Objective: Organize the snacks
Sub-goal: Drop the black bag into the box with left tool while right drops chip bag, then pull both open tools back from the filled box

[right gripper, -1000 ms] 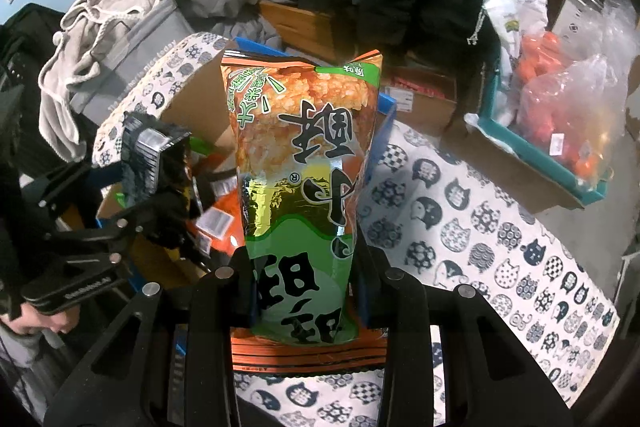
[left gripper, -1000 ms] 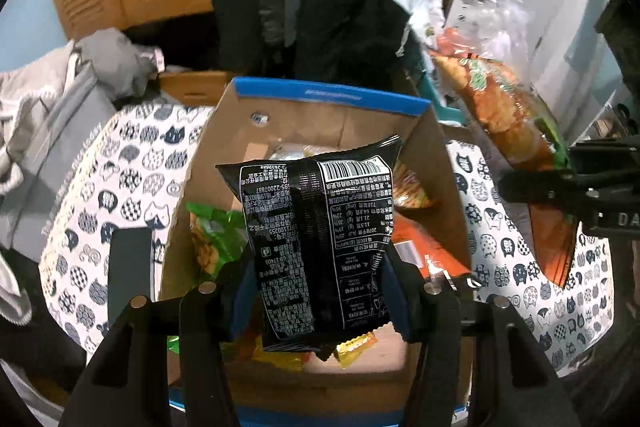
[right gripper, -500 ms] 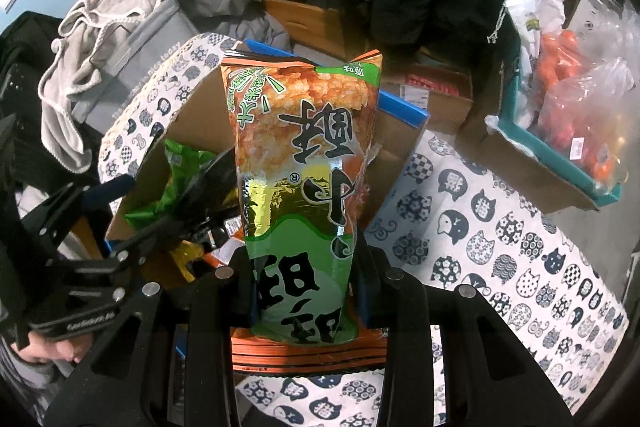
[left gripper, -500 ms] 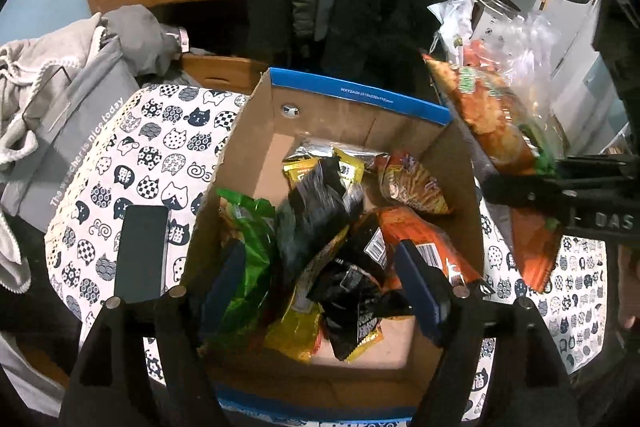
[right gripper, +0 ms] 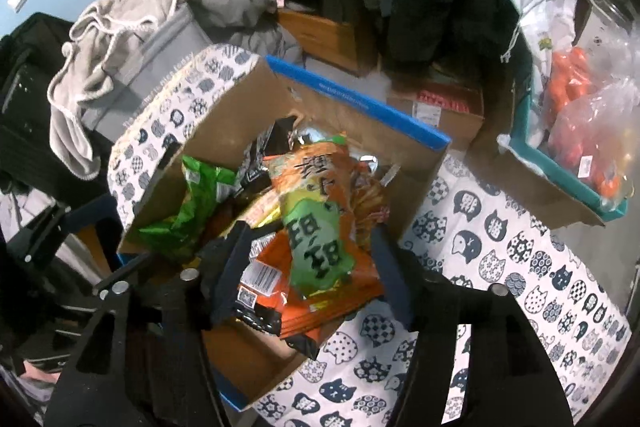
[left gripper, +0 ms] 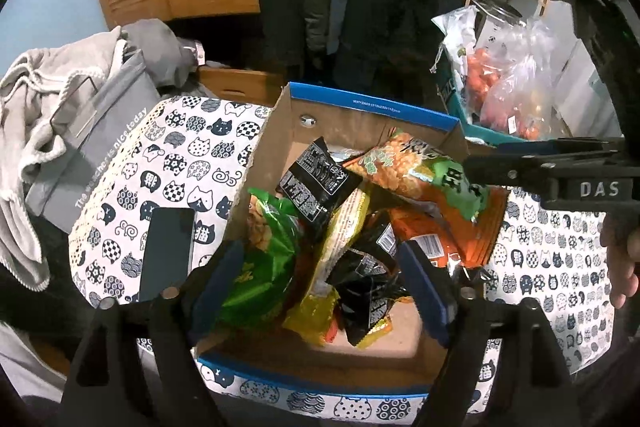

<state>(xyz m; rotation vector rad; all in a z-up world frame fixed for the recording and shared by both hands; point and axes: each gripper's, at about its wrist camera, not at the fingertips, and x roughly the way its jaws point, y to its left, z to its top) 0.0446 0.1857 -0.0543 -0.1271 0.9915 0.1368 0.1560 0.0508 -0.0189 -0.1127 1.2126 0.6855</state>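
Two views were examined, left wrist first. We find the left gripper (left gripper: 320,283) with its jaws spread wide and nothing between the pads; they have just been opening. The black snack packet (left gripper: 316,175) it clamped a second ago now lies in the cardboard box (left gripper: 372,115), leaning toward 11 o'clock on the heap beside the green snack bag (left gripper: 264,259). At 1 o'clock on the pile rests the orange-and-green rice cracker bag (left gripper: 424,179), which earlier hung outside the box in the other tool. A dark phone (left gripper: 168,251) lies on the cat-print cloth (left gripper: 180,155) at 9 o'clock of the box, well apart from the snacks. A hand (left gripper: 620,259) is partly visible at 3 o'clock, behind the other tool.

In the right wrist view, the right gripper (right gripper: 310,267) also stands parted, its jaws having just been opening. The rice cracker bag (right gripper: 320,227) lies between them but the pads no longer press it; it has tipped from upright onto the other packets, its lower end overhanging the near rim of the box (right gripper: 360,103) at 6 o'clock.

We judge both releases complete, with two more snacks boxed. The overhanging bag may slide out and could want a nudge inward.
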